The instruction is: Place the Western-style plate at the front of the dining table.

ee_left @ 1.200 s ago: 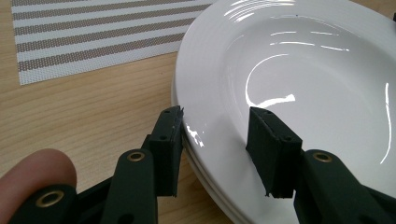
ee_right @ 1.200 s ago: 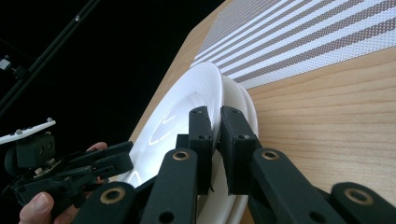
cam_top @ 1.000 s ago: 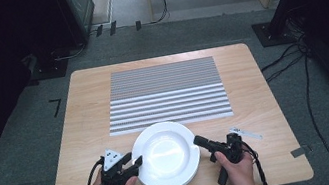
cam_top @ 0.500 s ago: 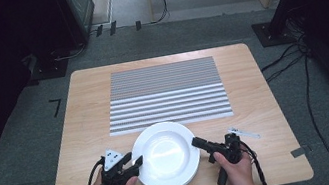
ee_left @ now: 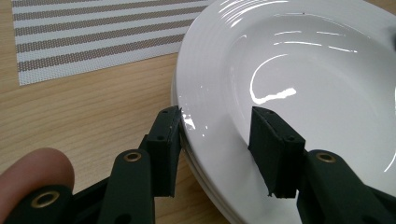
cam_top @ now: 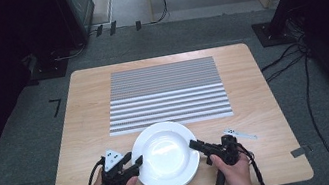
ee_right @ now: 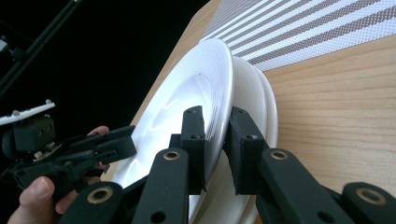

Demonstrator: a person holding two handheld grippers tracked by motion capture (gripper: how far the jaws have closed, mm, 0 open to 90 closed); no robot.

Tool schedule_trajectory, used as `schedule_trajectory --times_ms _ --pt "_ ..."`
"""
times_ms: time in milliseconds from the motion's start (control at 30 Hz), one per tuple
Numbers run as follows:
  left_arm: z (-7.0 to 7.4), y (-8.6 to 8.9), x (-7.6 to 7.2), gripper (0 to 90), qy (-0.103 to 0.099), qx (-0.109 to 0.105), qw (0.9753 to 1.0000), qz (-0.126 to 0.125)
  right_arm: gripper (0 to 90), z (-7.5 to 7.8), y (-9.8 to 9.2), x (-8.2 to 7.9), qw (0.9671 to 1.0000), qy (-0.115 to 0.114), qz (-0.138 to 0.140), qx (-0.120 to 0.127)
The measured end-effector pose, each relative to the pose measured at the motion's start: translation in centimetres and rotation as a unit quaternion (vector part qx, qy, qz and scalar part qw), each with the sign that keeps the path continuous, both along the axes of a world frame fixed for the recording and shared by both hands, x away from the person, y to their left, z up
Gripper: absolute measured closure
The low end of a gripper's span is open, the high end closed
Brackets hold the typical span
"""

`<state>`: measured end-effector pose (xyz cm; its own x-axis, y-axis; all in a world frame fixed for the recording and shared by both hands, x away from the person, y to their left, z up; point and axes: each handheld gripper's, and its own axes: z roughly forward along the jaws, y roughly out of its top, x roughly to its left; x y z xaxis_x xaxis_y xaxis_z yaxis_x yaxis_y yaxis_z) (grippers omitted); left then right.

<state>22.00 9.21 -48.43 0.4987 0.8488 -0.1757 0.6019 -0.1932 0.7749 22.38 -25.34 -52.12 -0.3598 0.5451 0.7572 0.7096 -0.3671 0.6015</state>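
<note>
A stack of white plates (cam_top: pixel 165 155) sits at the table's front centre. My right gripper (cam_top: pixel 192 144) is at its right edge, jaws shut on the rim of the top plate (ee_right: pixel 187 93). That rim stands a little off the lower plates (ee_right: pixel 264 107). My left gripper (cam_top: pixel 136 164) is at the stack's left edge. It is open, its jaws (ee_left: pixel 217 114) straddling the top plate's rim (ee_left: pixel 303 70) without pinching it. The left gripper (ee_right: pixel 116 147) also appears across the plate in the right gripper view.
A grey-and-white striped placemat (cam_top: pixel 167 94) lies just beyond the plates on the wooden table (cam_top: pixel 266 106). A small pale strip (cam_top: pixel 240 134) lies to the right of my right gripper. Dark equipment and cables surround the table on the floor.
My right gripper has edged slightly left onto the plate's rim. The left gripper and the plates have barely moved.
</note>
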Motion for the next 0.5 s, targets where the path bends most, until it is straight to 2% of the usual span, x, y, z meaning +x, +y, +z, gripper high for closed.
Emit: schedule_trajectory --times_ms 200,233,300,500 --pt "-0.12 0.22 0.08 54.2 0.001 -0.013 0.9999 0.001 79.3 -0.04 0.05 0.04 0.9999 -0.009 0.004 -0.009" --pt "-0.17 0.27 0.11 53.9 0.001 -0.015 0.9999 0.001 79.7 -0.06 0.10 0.06 0.9998 -0.018 0.006 -0.006" --pt "-0.27 0.26 0.12 53.9 0.002 -0.017 0.9999 0.001 79.7 0.09 0.32 0.04 0.9995 -0.029 0.009 -0.004" --pt "-0.33 0.27 0.10 53.8 0.000 -0.017 0.9999 0.000 79.1 -0.05 0.37 0.13 0.9992 -0.038 0.009 -0.011"
